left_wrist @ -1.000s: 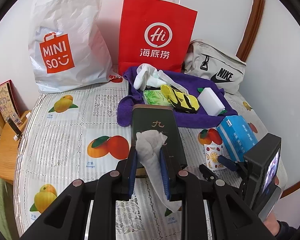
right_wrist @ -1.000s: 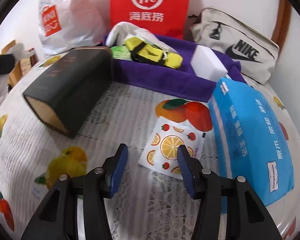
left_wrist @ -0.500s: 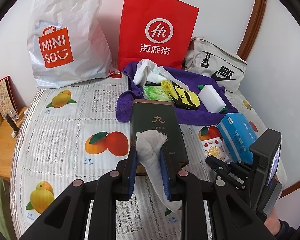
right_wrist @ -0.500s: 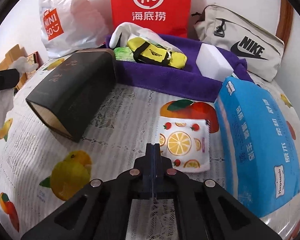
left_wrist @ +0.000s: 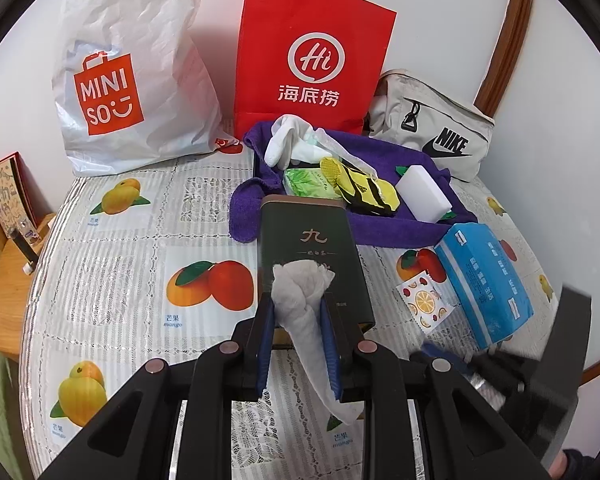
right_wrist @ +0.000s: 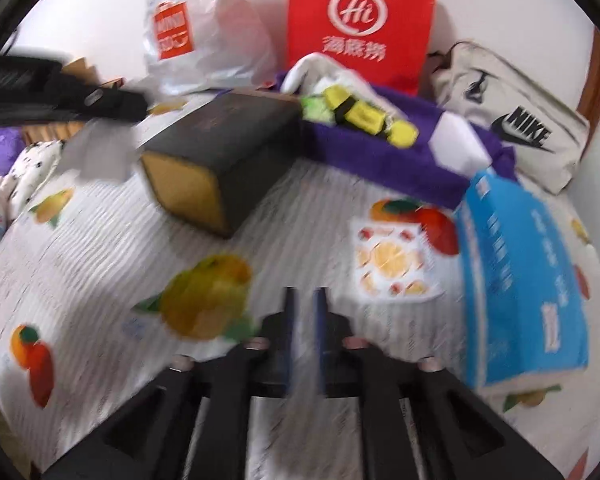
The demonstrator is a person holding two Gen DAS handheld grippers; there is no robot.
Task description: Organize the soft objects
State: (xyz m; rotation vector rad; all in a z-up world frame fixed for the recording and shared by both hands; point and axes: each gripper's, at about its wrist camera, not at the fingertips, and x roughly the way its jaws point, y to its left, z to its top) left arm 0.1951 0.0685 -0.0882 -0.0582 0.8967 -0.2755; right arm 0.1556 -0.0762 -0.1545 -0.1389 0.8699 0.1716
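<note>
Two grippers over a fruit-print table: left gripper [left_wrist: 298, 344] clamps a white tissue [left_wrist: 304, 300]; right gripper [right_wrist: 303, 340], empty, jaws narrow and opening. Best carry the tissue gently toward the purple towel [left_wrist: 380, 224] near the far edge.

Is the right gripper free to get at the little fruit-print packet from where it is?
Probably yes. The right gripper is empty, its jaws opening, and the fruit-print packet lies flat on bare tablecloth just ahead. Only the blue tissue pack crowds its far side.

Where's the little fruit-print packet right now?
In the left wrist view the fruit-print packet lies flat on the tablecloth at right, against the blue tissue pack, just right of the dark tin.
</note>
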